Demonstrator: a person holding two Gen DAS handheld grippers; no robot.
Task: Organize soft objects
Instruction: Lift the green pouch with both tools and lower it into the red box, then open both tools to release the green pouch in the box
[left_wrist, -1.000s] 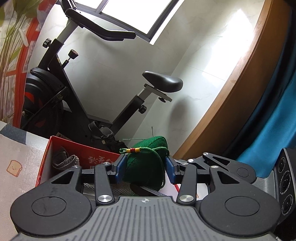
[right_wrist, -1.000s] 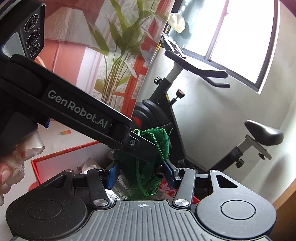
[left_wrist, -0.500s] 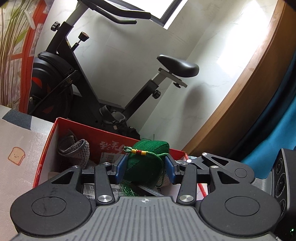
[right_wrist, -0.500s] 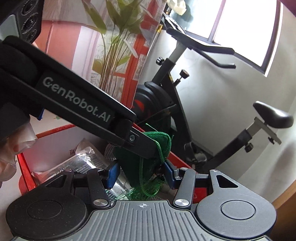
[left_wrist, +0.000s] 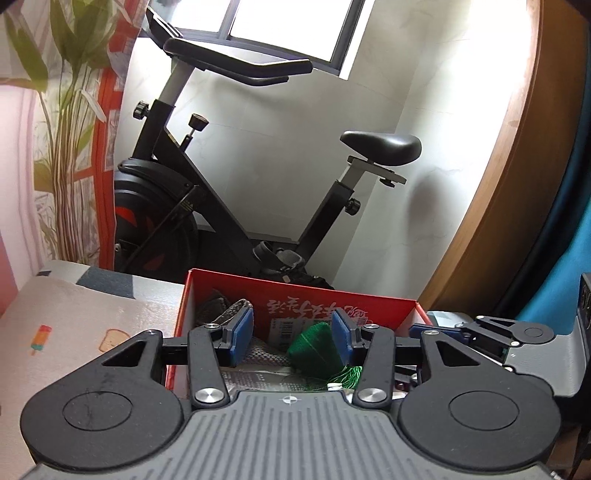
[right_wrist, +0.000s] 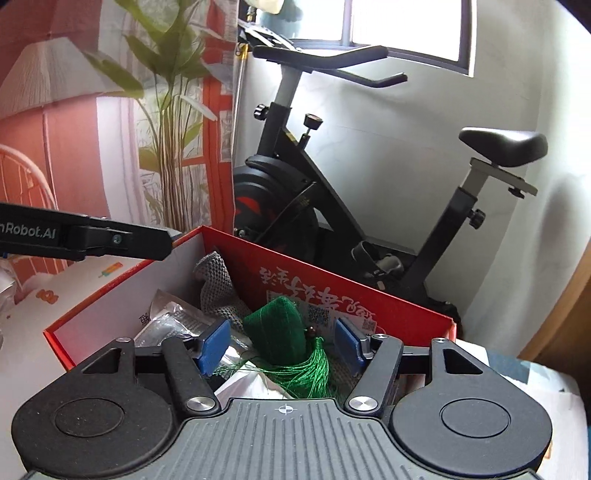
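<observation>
Patterned surface (left_wrist: 85, 317): cloth-covered, at 9 o'clock of the box
Red box (right_wrist: 354, 291): open-topped, printed characters on inner far wall
Grey knit item (right_wrist: 218, 291): inside box, against the 10 o'clock corner
Clear plastic packet (right_wrist: 166, 317): inside box, at 8 o'clock of the green piece
Left gripper (left_wrist: 291, 338): over the box, jaws spread, holding nothing
Green knitted pouch (right_wrist: 277, 332): lying in the box among the contents, tassel (right_wrist: 314, 369) trailing toward 6 o'clock
Right gripper (right_wrist: 280, 345): over the box, jaws spread either side of the pouch, not gripping it
Exercise bike (left_wrist: 207, 192): beyond the box at 12 o'clock
</observation>
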